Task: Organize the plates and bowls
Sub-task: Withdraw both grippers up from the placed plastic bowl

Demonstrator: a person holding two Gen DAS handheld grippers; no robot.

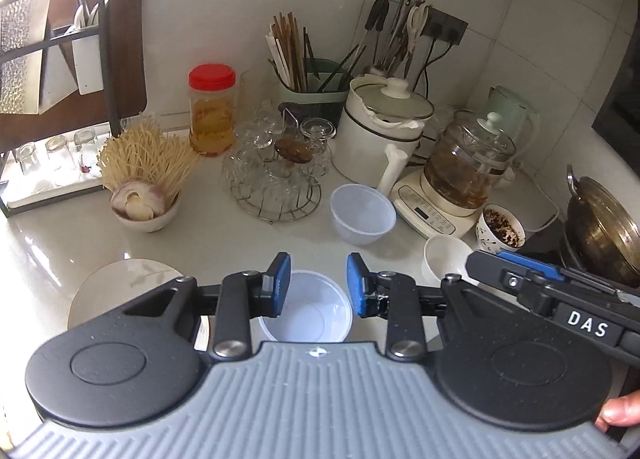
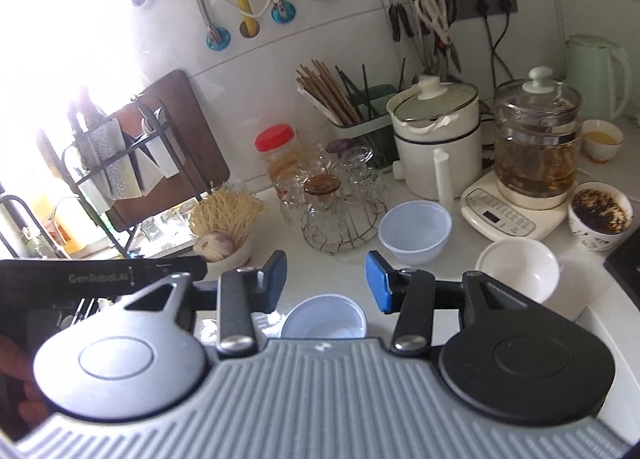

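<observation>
Left gripper (image 1: 315, 283): fingers apart, empty, above a clear plastic bowl (image 1: 308, 309) on the tabletop (image 1: 224, 235). Right gripper (image 2: 326, 281): fingers apart, empty, over the same bowl. White plate (image 1: 116, 291): beside that bowl, to its left. Second plastic bowl (image 1: 362, 213): farther back, near the wire rack (image 1: 276, 195). White bowl (image 1: 446, 257): to the right, by the patterned cup (image 1: 500, 227).

Countertop (image 1: 248, 243) layout: nearest bowl (image 1: 308, 307) at the front edge, plate (image 1: 120, 287) to its left, second bowl (image 1: 362, 213) behind it to the right. A third bowl (image 1: 444, 259) sits right of both, before the kettle base (image 1: 432, 211). Wire rack (image 1: 276, 187) of glasses stands behind centre, jar (image 1: 211, 109) behind-left, chopstick holder (image 1: 316, 87) at the wall, pot (image 1: 380, 127) right of the rack
</observation>
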